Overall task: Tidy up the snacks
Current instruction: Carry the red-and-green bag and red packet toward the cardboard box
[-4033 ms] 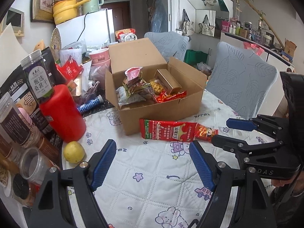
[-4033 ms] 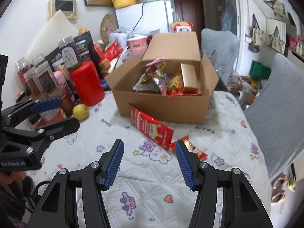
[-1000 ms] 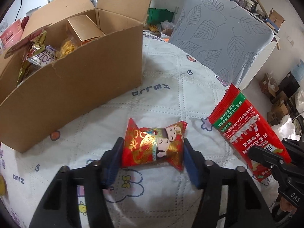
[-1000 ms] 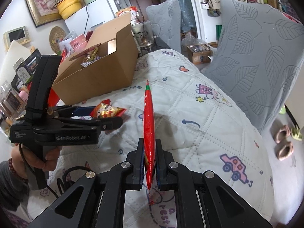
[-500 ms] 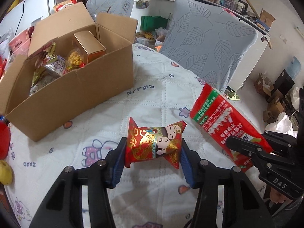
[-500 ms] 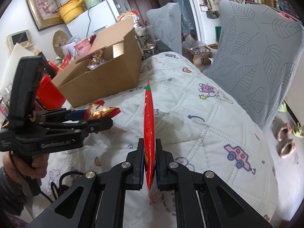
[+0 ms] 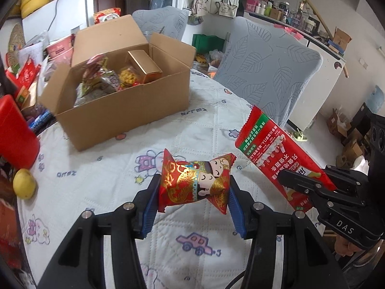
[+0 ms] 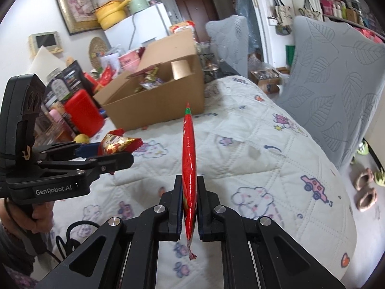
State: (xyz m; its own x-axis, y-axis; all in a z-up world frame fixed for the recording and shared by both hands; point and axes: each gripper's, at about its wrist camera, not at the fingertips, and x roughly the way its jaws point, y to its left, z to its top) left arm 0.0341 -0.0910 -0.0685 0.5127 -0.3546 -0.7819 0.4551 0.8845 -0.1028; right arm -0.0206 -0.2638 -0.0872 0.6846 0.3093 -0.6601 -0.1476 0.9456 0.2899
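Observation:
My left gripper (image 7: 192, 190) is shut on a small red-and-gold candy packet (image 7: 195, 184) with a cartoon figure, held above the quilted tablecloth (image 7: 101, 168). That packet (image 8: 119, 142) also shows in the right wrist view, in the left gripper (image 8: 115, 153). My right gripper (image 8: 189, 192) is shut on a long flat red snack bag (image 8: 189, 149), seen edge-on. The same bag (image 7: 272, 149) shows at the right of the left wrist view, clamped by the right gripper (image 7: 291, 183). An open cardboard box (image 7: 125, 106) with several snacks inside stands beyond both.
A red canister (image 7: 14, 134) and a lemon (image 7: 24, 183) sit left of the box, with jars and packets behind. Two grey leaf-patterned chairs (image 7: 269, 69) stand at the table's far side. A hand (image 8: 41, 216) holds the left gripper's handle. Slippers (image 8: 364, 192) lie on the floor.
Both grippers have risen off the table with their snacks and pulled back, so the box now looks farther away. Four seconds ago both were open and both snacks lay by the box.

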